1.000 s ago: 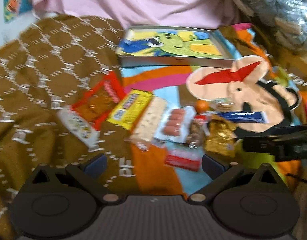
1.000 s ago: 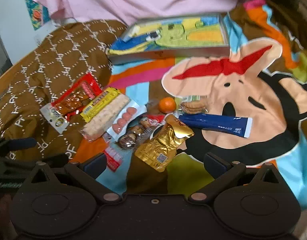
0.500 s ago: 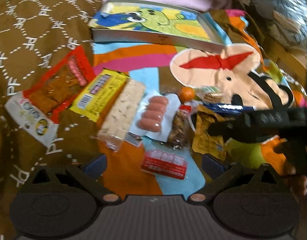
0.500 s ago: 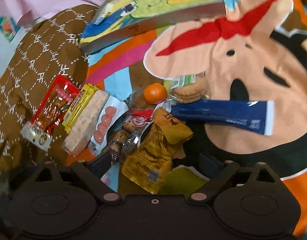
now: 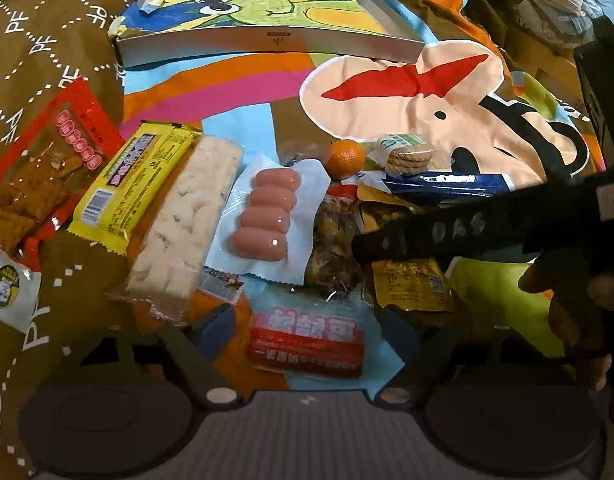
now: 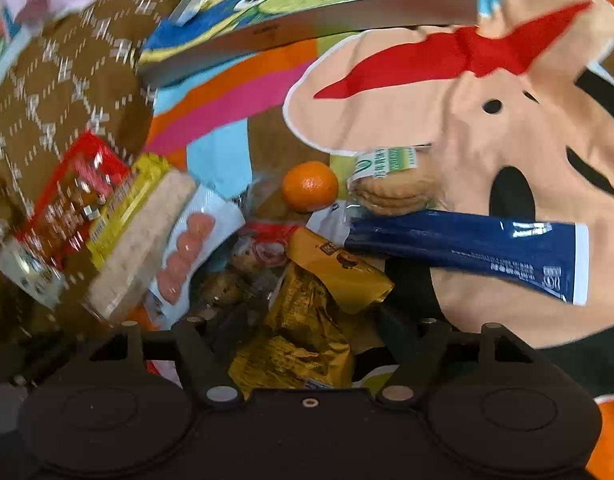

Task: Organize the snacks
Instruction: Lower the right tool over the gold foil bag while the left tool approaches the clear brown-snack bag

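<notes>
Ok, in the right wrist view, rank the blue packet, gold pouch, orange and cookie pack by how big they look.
1. Blue packet and gold pouch: look alike; the pouch is nearer and partly hidden, so unranked.
2. Cookie pack.
3. Orange, slightly smaller.

The left gripper (image 5: 307,332) is hovering low with its jaws spread wide. The right gripper (image 6: 303,320) is reaching across in front of it, jaws also apart, a hand (image 5: 575,312) gripping its handle at the right edge.
</notes>
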Tool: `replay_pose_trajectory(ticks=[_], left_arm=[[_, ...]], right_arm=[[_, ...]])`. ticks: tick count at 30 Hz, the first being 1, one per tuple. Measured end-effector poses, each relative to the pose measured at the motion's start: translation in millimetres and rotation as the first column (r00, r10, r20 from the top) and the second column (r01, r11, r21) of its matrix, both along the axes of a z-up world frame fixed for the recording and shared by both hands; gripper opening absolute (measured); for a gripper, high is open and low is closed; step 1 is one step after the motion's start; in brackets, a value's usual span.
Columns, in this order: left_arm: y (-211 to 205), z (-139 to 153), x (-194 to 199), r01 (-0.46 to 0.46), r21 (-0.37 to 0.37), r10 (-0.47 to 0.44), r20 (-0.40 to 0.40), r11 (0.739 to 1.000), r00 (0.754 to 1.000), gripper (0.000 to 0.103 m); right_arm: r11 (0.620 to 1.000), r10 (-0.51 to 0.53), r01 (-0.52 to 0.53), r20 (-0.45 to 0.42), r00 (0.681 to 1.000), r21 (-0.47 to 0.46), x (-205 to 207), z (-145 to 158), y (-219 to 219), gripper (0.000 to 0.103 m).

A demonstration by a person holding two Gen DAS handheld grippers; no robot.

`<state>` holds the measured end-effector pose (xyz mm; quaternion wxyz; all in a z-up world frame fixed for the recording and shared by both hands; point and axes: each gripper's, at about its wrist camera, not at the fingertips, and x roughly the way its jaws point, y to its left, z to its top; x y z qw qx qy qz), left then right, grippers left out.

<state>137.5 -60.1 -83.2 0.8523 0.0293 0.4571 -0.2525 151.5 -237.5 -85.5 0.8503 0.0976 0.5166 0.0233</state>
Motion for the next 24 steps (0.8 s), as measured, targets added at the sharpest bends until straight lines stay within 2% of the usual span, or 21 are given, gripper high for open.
replay_pose_trajectory(ticks=[3,5,7,14,17,21,24], left_arm=[[1,-1,3,0.005,-0.011,-0.005,-0.005,1.0,1.0,0.074],[4,-2,4,0.001,-0.025,-0.001,-0.016,1.0,1.0,0.073],[4,-2,3,-0.001,-0.029,0.001,-0.016,1.0,1.0,0.071],[-3,-1,-5,0.017,0.009,-0.017,0.008,1.0,1.0,0.056],[-2,-1,-4,0.009,0.0,-0.009,0.002,1.0,1.0,0.056],[-5,-1,0,0.013,0.004,-0.013,0.01,1.0,1.0,0.067],[-10,-2,4,0.012,0.0,-0.012,0.012,1.0,1.0,0.069]], right_arm=[[0.999,0.019,-0.019,0.0,1.0,-0.039,-2,1,0,0.062],[0.999,0.019,-0.019,-0.005,1.0,-0.043,-2,1,-4,0.054],[0.999,0.021,-0.021,-0.013,1.0,-0.045,-3,2,-6,0.051],[0.997,0.034,-0.036,-0.024,0.999,-0.067,-19,9,-17,0.049],[0.998,0.035,-0.036,-0.027,0.999,-0.055,-23,10,-21,0.049],[0.995,0.059,-0.061,-0.027,0.998,-0.085,-23,8,-15,0.05],[0.994,0.062,-0.064,-0.024,0.998,-0.088,-23,7,-13,0.052]])
